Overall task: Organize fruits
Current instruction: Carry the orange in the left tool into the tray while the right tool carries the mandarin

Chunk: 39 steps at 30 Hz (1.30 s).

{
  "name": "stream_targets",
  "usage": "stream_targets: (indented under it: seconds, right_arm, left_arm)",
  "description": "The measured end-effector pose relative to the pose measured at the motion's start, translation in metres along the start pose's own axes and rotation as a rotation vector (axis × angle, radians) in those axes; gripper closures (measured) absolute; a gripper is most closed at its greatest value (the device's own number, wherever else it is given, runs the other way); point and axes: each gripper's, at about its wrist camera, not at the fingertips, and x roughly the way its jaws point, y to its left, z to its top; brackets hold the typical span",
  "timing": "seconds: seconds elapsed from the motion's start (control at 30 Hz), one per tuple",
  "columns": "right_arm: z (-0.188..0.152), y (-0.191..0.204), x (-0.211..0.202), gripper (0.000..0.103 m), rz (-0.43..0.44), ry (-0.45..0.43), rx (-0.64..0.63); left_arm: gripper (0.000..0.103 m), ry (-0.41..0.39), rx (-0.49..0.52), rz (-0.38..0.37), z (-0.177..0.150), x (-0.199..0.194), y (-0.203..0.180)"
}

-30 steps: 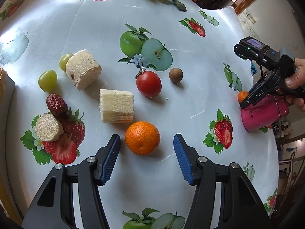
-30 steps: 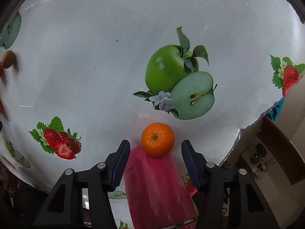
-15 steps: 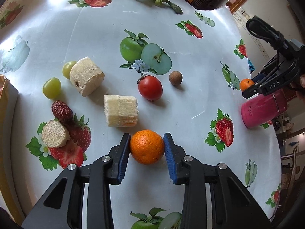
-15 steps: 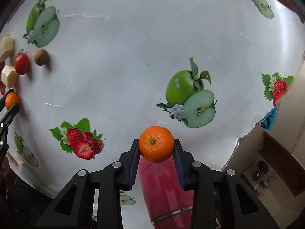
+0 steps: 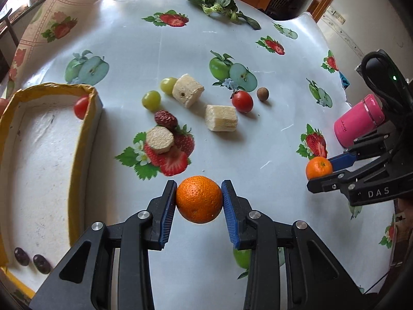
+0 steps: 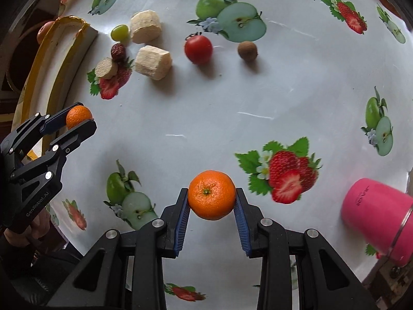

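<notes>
My left gripper point(image 5: 198, 198) is shut on a large orange point(image 5: 199, 199) and holds it above the fruit-print tablecloth. My right gripper point(image 6: 211, 196) is shut on a smaller mandarin point(image 6: 211, 194), also lifted; it shows at the right of the left wrist view point(image 5: 319, 168). A yellow-rimmed tray point(image 5: 85, 118) at the left holds a cherry tomato point(image 5: 81, 107) and two dark fruits point(image 5: 31, 259). On the cloth lie a tomato point(image 5: 242, 101), two green grapes point(image 5: 151, 99), three pale cut chunks point(image 5: 221, 117), a red date point(image 5: 165, 118) and a small brown fruit point(image 5: 262, 94).
A pink flask point(image 5: 358, 122) lies on its side near the table's right edge, also seen in the right wrist view point(image 6: 376, 214). Leafy greens point(image 5: 219, 2) lie at the far side. The table edge drops off at the right point(image 5: 343, 87).
Both grippers closed on their oranges and lifted them. The right gripper carried its mandarin away from the pink flask toward the table's middle; the left pulled back, bringing the tray into view.
</notes>
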Motion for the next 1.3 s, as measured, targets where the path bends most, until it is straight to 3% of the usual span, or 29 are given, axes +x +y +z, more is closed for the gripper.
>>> stream_targets:
  seconds: [0.33,0.53,0.93,1.3]
  right_arm:
    - [-0.049,0.111,0.004,0.069,0.209,-0.233,0.112]
    - [-0.061,0.157,0.007,0.069,0.279,-0.354,0.147]
    - [-0.030,0.224,0.022,0.069,0.255,-0.508,0.251]
    - [-0.016,0.266,0.020,0.069,0.212,-0.566,0.213]
  left_arm:
    - [0.070,-0.025,-0.029,0.099,-0.033,-0.039,0.068]
    - [0.070,-0.039,-0.038,0.154,-0.043,-0.056,0.109]
    - [0.070,-0.053,-0.050,0.212,-0.056,-0.073,0.169]
    - [0.070,-0.057,-0.066,0.216,-0.061,-0.077,0.195]
